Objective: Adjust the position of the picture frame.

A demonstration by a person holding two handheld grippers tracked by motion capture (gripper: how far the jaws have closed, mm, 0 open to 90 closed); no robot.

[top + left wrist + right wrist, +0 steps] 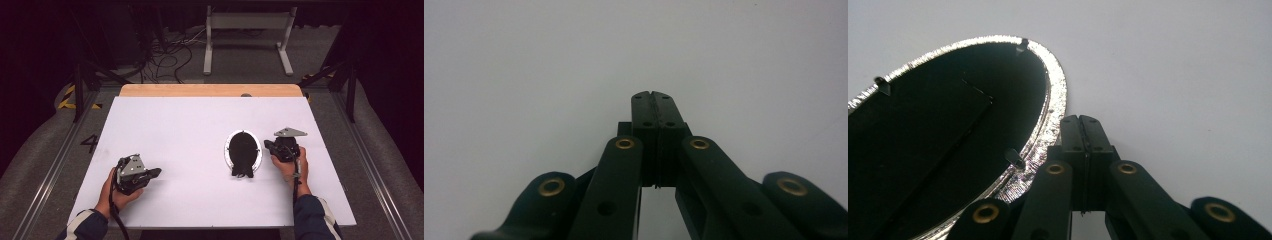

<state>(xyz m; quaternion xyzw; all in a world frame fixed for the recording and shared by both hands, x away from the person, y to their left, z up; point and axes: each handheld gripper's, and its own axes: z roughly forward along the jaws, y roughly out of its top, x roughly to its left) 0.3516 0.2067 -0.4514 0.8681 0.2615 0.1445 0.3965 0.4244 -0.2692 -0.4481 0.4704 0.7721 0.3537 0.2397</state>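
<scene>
I see oval frame (pixel 243 152) lower right of centre, long axis up-frame | right gripper (pixel 268 145) just beside it, nearer; left gripper (pixel 156 172) well apart | both jaws together, empty

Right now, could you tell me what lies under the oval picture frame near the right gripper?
The oval frame lies back-up, flat on the white table; its black backing and silver rim show. The front side faces down, so whatever it holds is covered.
</scene>
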